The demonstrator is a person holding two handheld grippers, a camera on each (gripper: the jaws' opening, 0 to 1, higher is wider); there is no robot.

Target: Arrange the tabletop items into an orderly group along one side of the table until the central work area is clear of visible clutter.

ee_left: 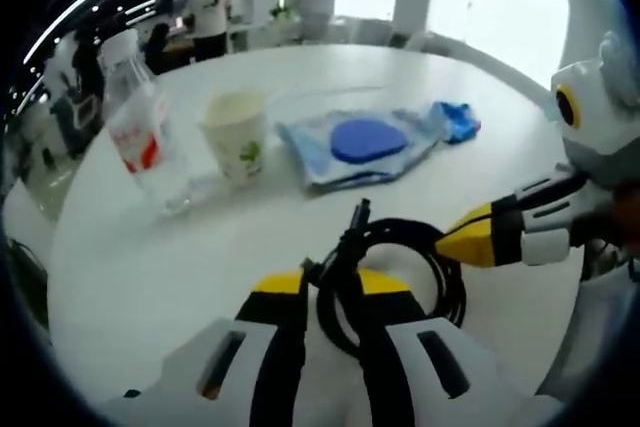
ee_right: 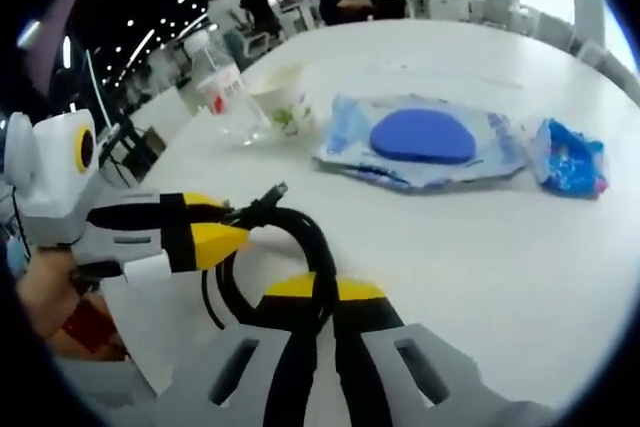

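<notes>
The coiled black cable (ee_left: 400, 257) lies on the white table (ee_left: 150, 267), pinched by both the left gripper (ee_left: 335, 292) and right gripper (ee_right: 315, 292), jaws narrow. Beyond stand a paper cup (ee_left: 238, 135), a red-labelled water bottle (ee_left: 140, 127) with unreadable print, and a blue-disc pouch (ee_left: 360, 144).

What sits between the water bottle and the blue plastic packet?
A paper cup stands between the water bottle and the blue plastic packet; the left gripper view shows it best.

both views sit low over the table (ee_left: 150, 277), close, apparently facing each other's sides.
</notes>
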